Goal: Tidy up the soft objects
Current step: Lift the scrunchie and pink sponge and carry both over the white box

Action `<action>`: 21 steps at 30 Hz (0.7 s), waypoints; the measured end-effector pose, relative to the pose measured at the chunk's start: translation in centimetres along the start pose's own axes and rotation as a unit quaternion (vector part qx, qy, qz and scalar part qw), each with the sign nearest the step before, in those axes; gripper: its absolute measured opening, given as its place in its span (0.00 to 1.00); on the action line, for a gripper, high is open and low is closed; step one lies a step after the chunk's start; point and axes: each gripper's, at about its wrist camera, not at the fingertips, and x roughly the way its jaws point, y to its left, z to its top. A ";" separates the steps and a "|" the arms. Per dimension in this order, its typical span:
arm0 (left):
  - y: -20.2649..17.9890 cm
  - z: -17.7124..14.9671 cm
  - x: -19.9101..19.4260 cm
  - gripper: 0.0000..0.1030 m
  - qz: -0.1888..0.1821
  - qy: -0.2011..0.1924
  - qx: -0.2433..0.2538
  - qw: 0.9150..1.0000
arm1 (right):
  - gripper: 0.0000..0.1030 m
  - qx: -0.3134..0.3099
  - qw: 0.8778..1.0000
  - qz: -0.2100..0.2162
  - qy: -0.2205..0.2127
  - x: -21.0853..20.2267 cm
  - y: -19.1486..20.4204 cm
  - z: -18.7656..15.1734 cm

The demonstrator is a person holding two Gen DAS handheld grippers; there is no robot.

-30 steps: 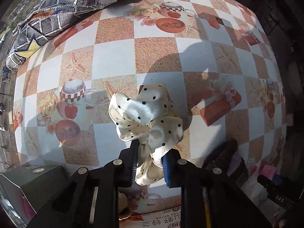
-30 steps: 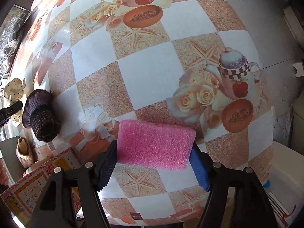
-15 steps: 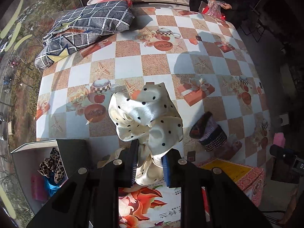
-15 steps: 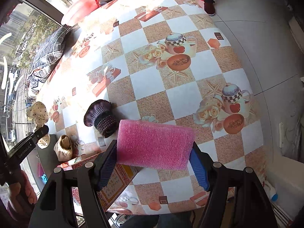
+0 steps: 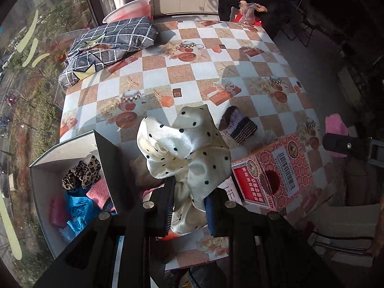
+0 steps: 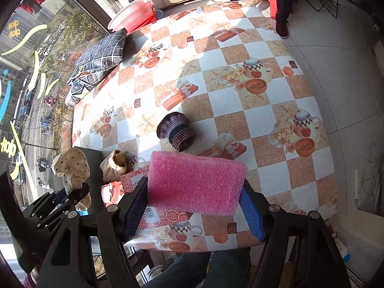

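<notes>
A limp, slippery polka-dot scarf (image 5: 184,148) is pinched at its lower folds by the nearly closed left gripper (image 5: 189,206), while light, compressible pink foam (image 6: 195,184) is clamped endwise in the half-open right gripper (image 6: 194,213), both above the surface (image 6: 240,100).

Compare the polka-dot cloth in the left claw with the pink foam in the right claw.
The cloth is cream with black dots; the foam is plain pink. The cloth is crumpled and glossy, billowing above the left claw; the foam is a flat, bubbly rectangular block spanning the right claw. The cloth is pinched between close-set jaws; the foam needs wider ones. Both are soft and held off the table.
</notes>
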 end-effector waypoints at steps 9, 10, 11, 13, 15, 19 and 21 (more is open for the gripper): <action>1.2 -3.3 -2.3 0.24 0.002 -0.014 -0.022 1.000 | 0.71 -0.040 0.999 0.009 0.003 -0.4 4.7 -2.6; 1.3 -3.8 -2.4 0.24 0.003 -0.014 -0.025 1.000 | 0.71 -0.048 0.999 0.009 0.007 -0.2 5.3 -2.8; 1.5 -4.2 -2.5 0.24 0.003 -0.014 -0.028 1.000 | 0.71 -0.056 0.998 0.010 0.010 0.0 5.9 -3.0; 1.8 -5.0 -2.8 0.24 0.003 -0.014 -0.034 0.999 | 0.71 -0.069 0.997 0.012 0.013 0.1 7.0 -3.4; 2.3 -5.5 -3.2 0.24 0.008 -0.019 -0.039 0.999 | 0.71 -0.082 0.996 0.013 0.014 0.3 8.0 -3.8; 3.6 -6.1 -4.2 0.24 0.016 -0.032 -0.059 0.998 | 0.71 -0.103 0.994 0.015 0.019 0.5 9.6 -4.3; 4.2 -6.5 -4.4 0.24 0.018 -0.034 -0.068 0.997 | 0.71 -0.113 0.993 0.015 0.022 0.6 10.3 -4.6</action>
